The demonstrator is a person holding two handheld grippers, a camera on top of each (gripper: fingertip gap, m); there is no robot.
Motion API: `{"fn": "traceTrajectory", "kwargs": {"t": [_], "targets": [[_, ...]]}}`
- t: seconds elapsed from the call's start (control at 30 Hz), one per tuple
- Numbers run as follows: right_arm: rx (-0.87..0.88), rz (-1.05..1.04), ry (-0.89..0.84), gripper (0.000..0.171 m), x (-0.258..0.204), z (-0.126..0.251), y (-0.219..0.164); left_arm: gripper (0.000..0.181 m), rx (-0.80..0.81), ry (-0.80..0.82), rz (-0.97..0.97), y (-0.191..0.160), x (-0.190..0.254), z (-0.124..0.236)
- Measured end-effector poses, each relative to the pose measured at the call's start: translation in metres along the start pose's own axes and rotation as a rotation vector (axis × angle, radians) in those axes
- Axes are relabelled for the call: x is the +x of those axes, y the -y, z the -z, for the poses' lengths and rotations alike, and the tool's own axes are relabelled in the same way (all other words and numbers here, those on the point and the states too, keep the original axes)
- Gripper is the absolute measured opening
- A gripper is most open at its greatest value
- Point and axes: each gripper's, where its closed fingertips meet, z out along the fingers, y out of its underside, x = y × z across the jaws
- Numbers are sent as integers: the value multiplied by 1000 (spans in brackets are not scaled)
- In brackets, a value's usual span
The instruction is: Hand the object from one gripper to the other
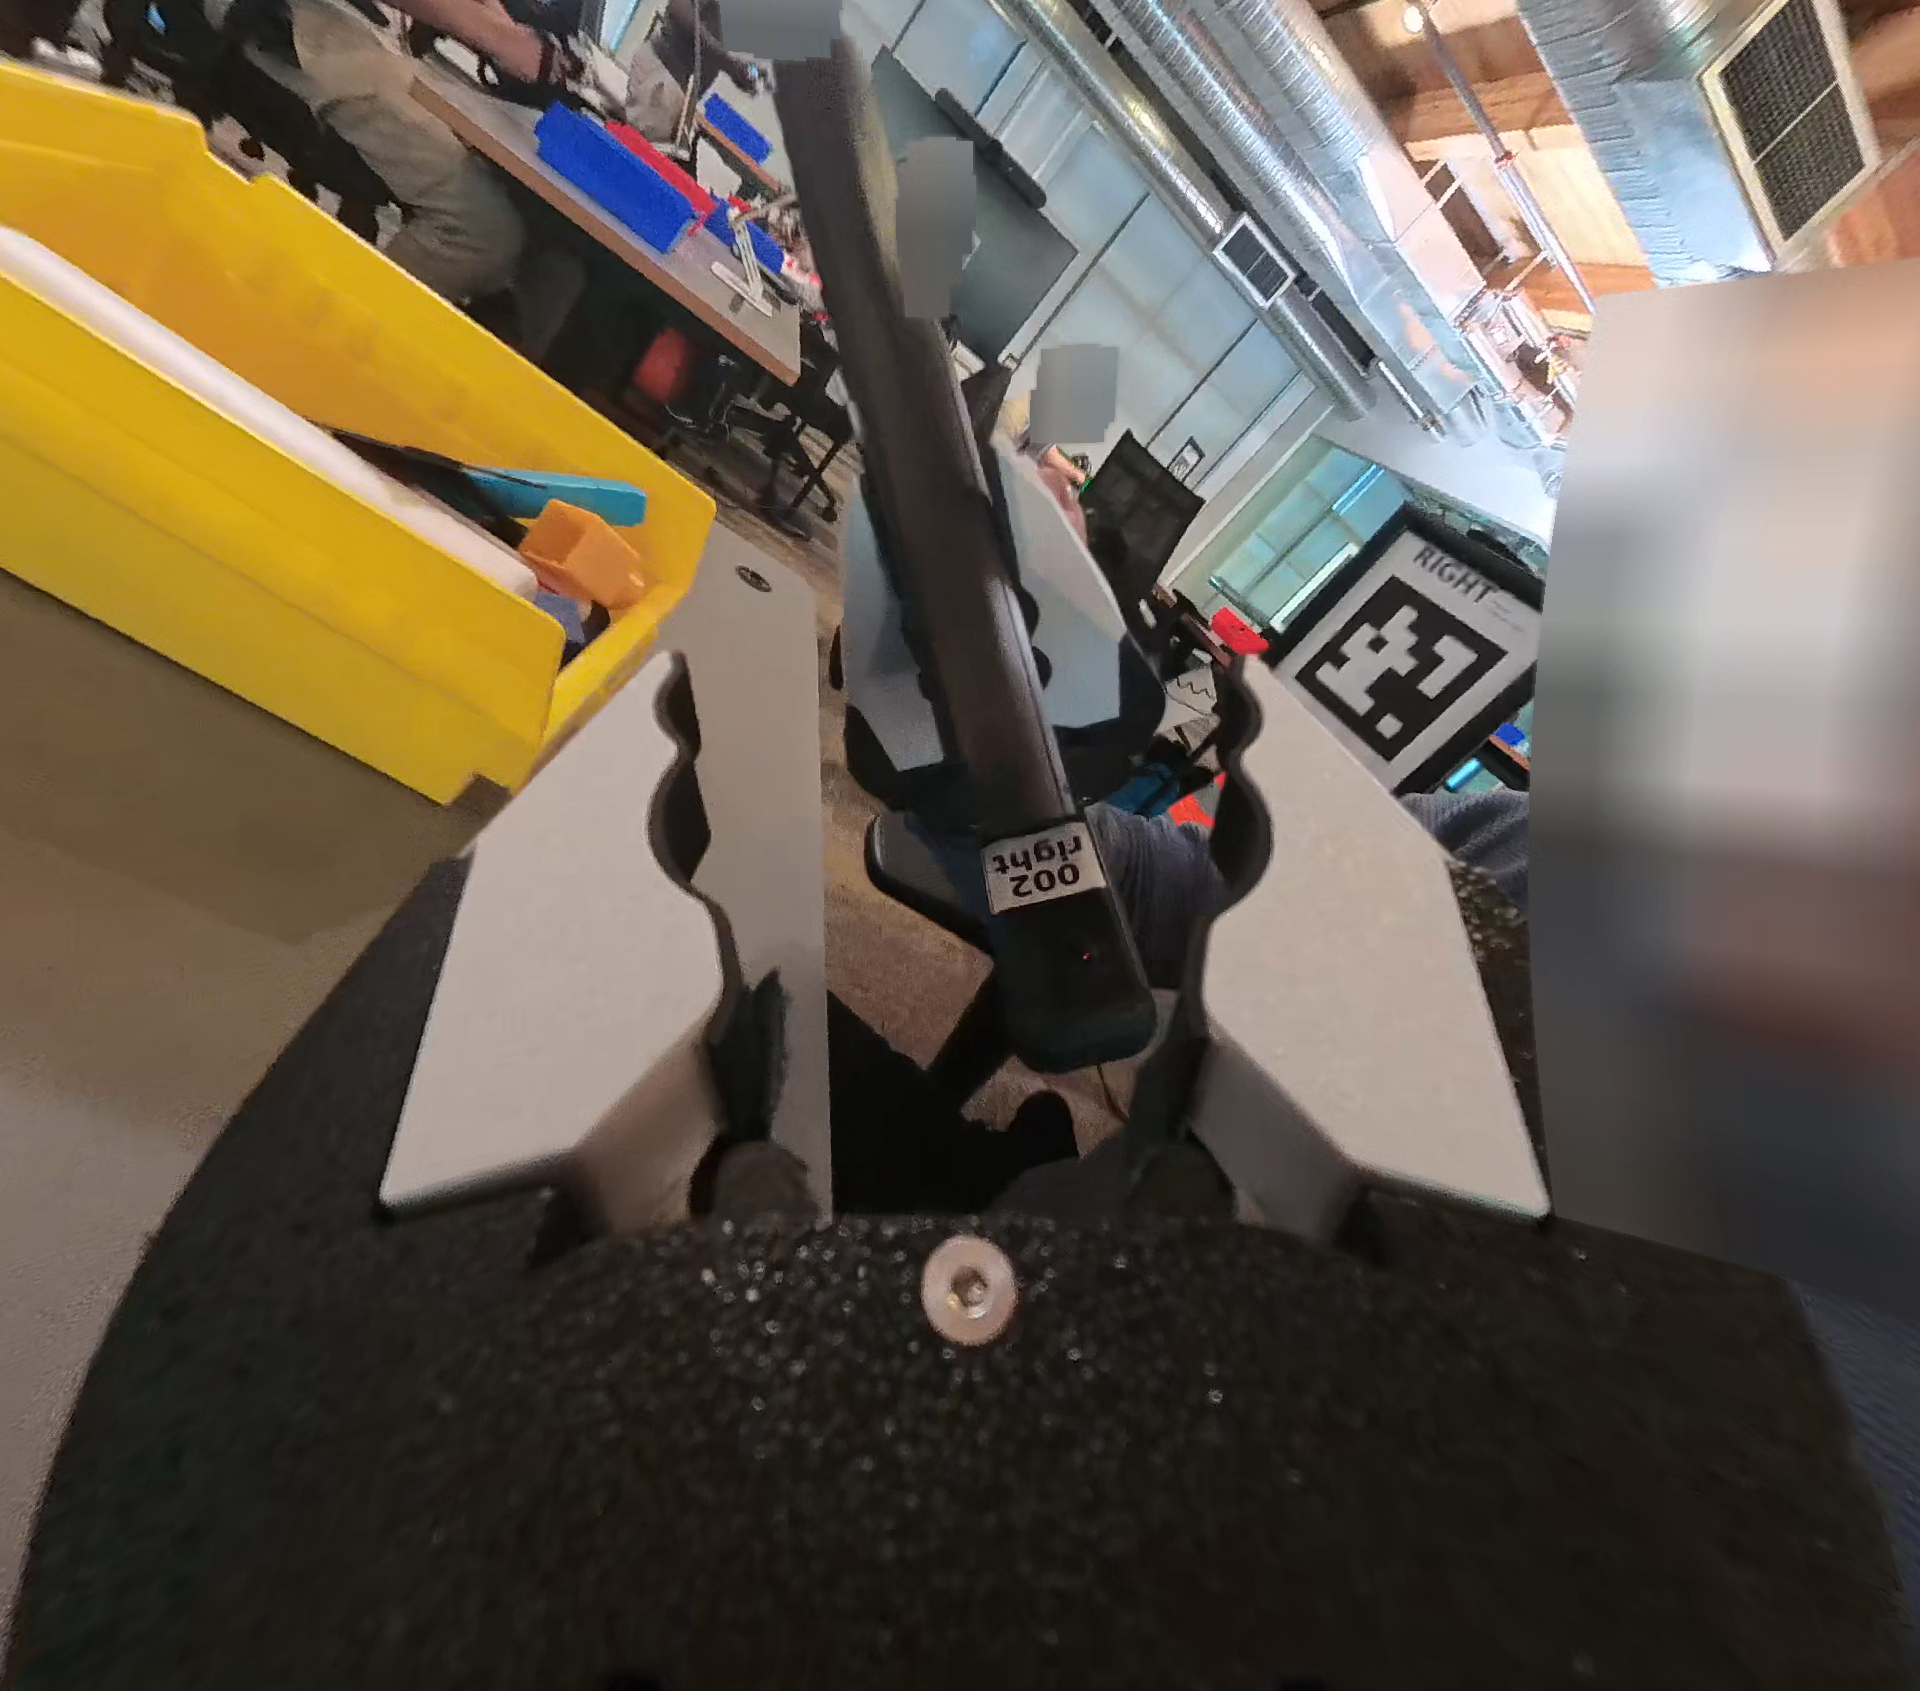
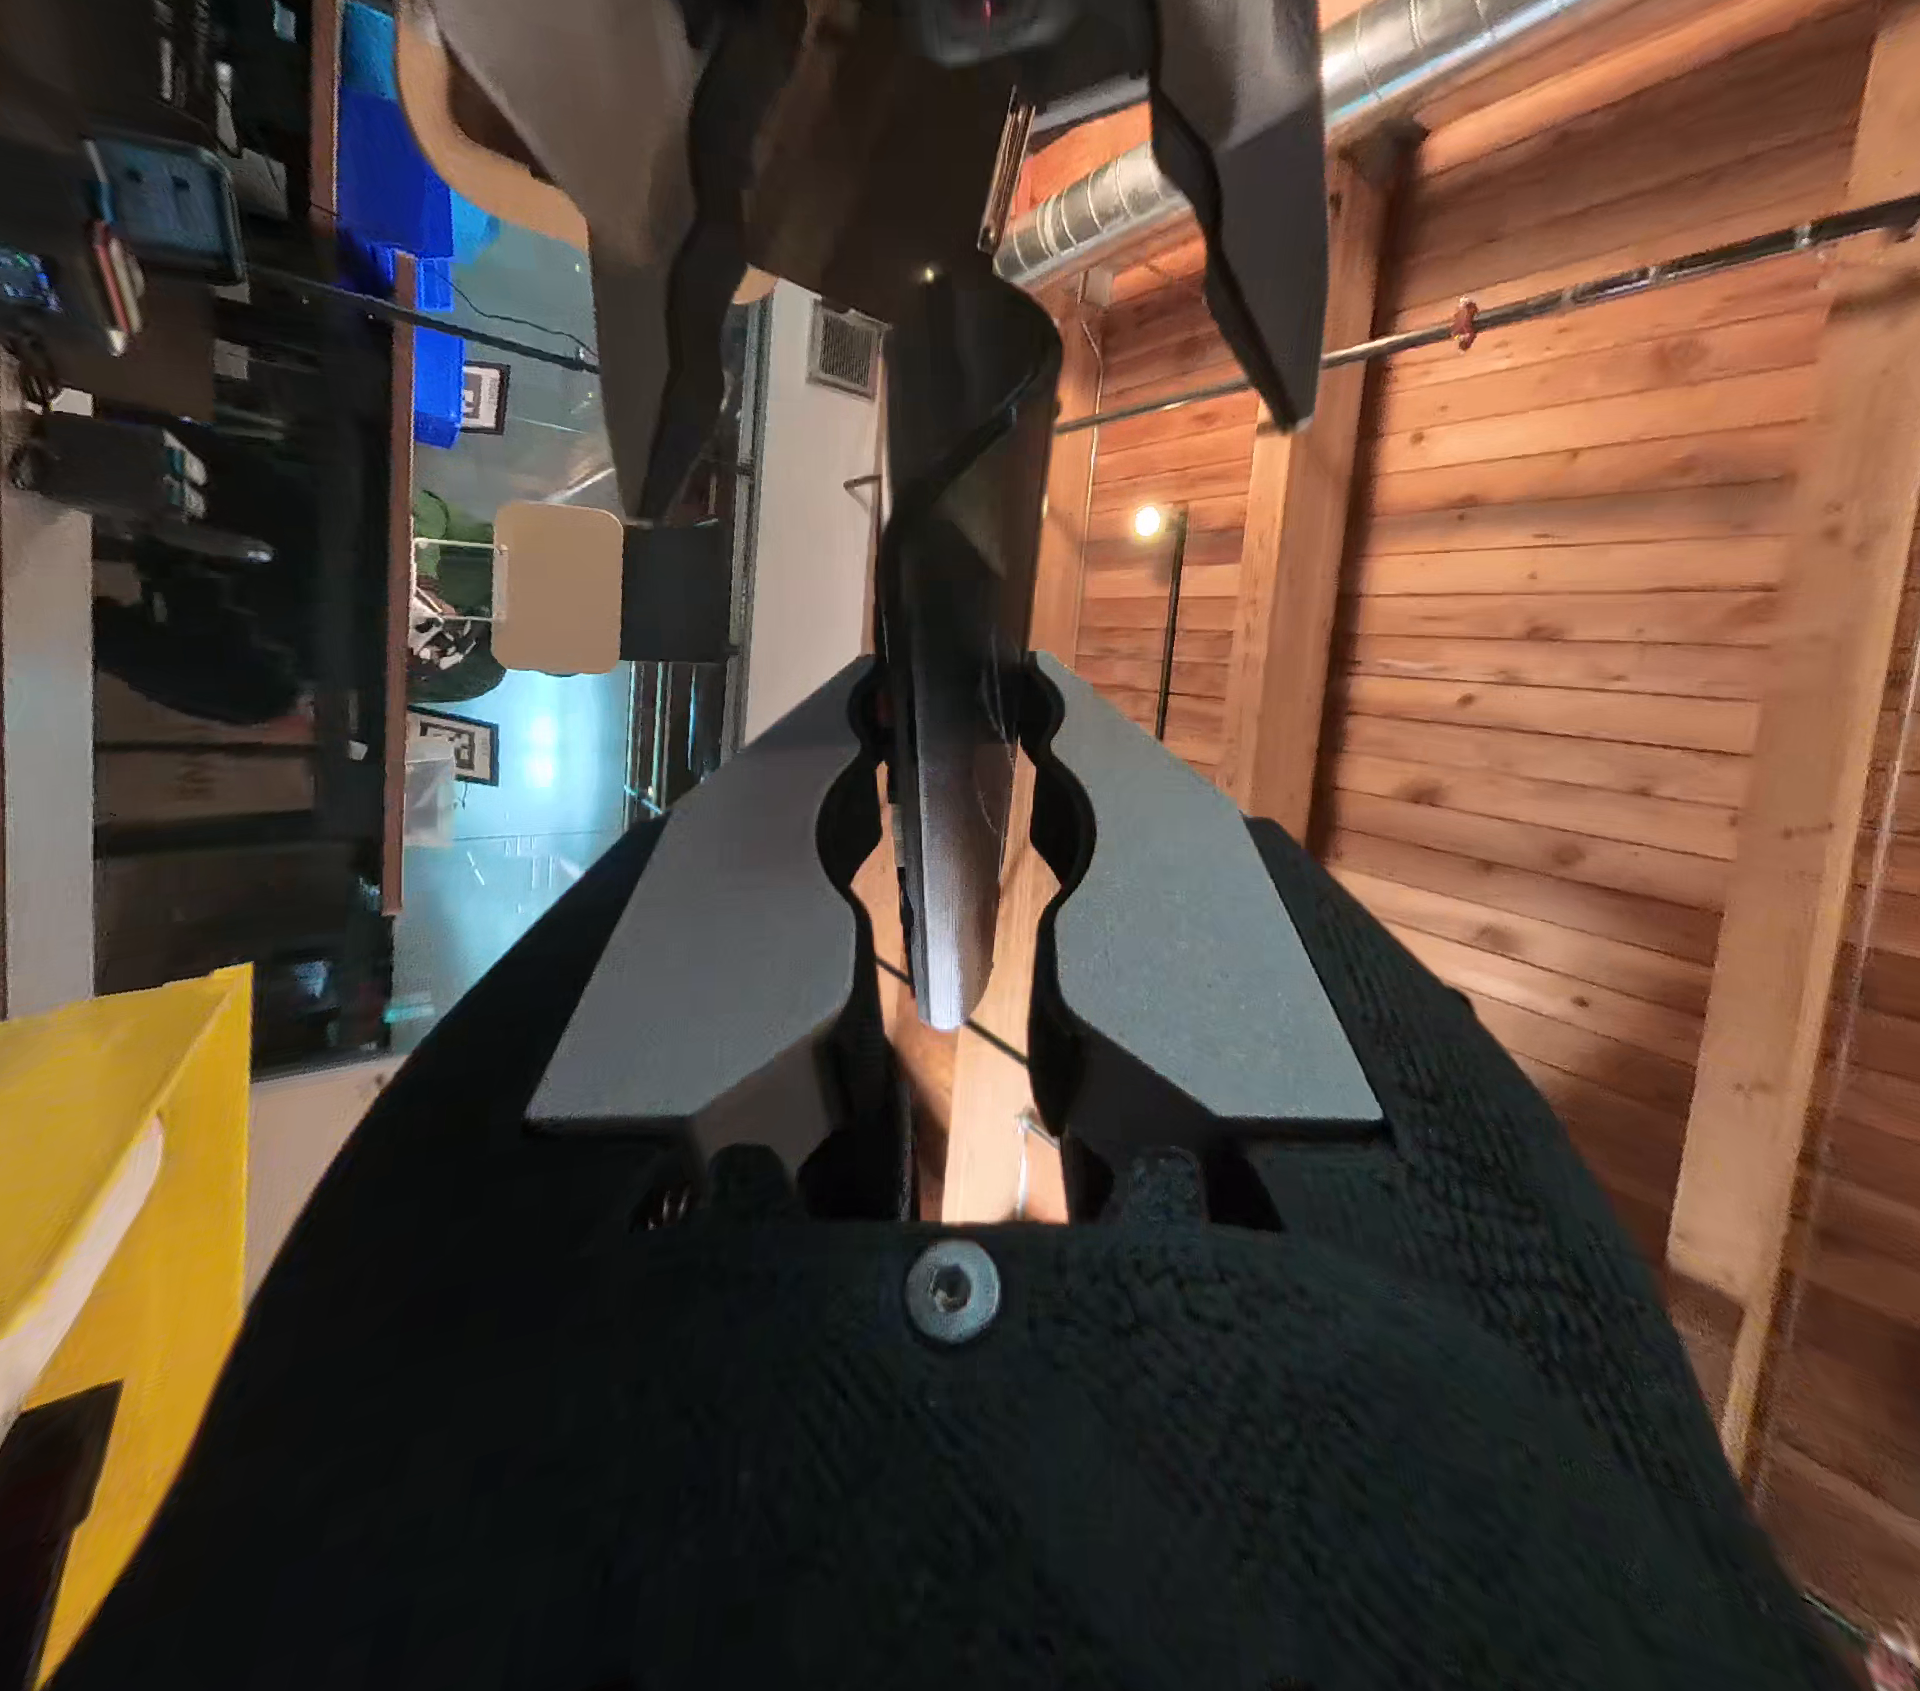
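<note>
A long dark bar-like object (image 2: 951, 810) with a white label near its end is clamped between the fingers of my right gripper (image 2: 956, 675), which is shut on it. Its far end reaches up between the spread fingers of my left gripper (image 2: 966, 457), which hangs from the top of the right wrist view. In the left wrist view the object (image 1: 1023, 758) runs down the gap of my left gripper (image 1: 997, 613). The left jaws stand wide apart and do not touch it. The right gripper's grey fingers (image 1: 1060, 561) flank the object farther off.
A yellow bin (image 1: 312, 581) holding tools sits on the table at the left and also shows in the right wrist view (image 2: 114, 1174). People sit at tables behind. A black-and-white marker board (image 1: 1403, 675) stands at the right. A wooden wall (image 2: 1558, 706) is on the right.
</note>
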Motion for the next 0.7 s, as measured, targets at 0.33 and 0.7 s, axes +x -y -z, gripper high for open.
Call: {"fn": "traceTrajectory", "kwargs": {"t": [0.33,0.7], "targets": [[65,60,15,23,-5,4,19,35,-180,-19,61,-42,0,-25],[33,-498,-19,85,25,6,-31,20,-13,169,-296,1,-19,4]]}}
